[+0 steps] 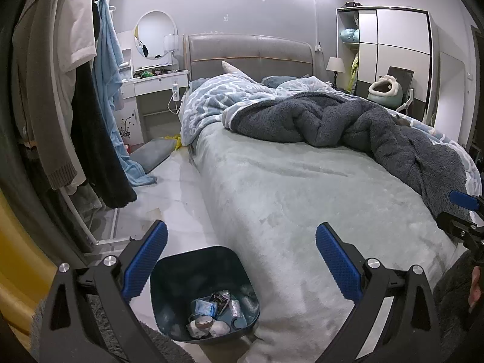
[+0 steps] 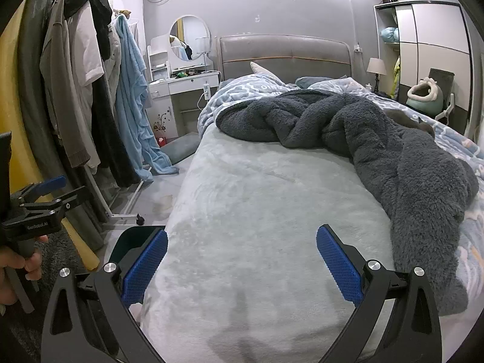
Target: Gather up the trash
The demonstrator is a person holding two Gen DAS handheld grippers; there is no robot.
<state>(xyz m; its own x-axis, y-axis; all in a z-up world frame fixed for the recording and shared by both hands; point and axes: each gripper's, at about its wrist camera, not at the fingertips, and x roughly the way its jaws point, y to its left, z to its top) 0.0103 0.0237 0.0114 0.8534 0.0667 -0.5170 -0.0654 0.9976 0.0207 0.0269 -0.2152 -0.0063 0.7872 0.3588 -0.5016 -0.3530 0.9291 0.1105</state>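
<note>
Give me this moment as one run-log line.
left gripper: open, empty, above bin | right gripper: open, empty, over bed | bin: on floor beside bed, holds trash

Legible markings at the foot of my bed.
In my right wrist view, at about nine o'clock, the black body of my left gripper [image 2: 51, 190] carries small pale lettering that reads "GenRobot.AI". I can read nothing else: wrappers in the trash bin [image 1: 181, 260], at six o'clock in my left view, are too small and blurred.
</note>
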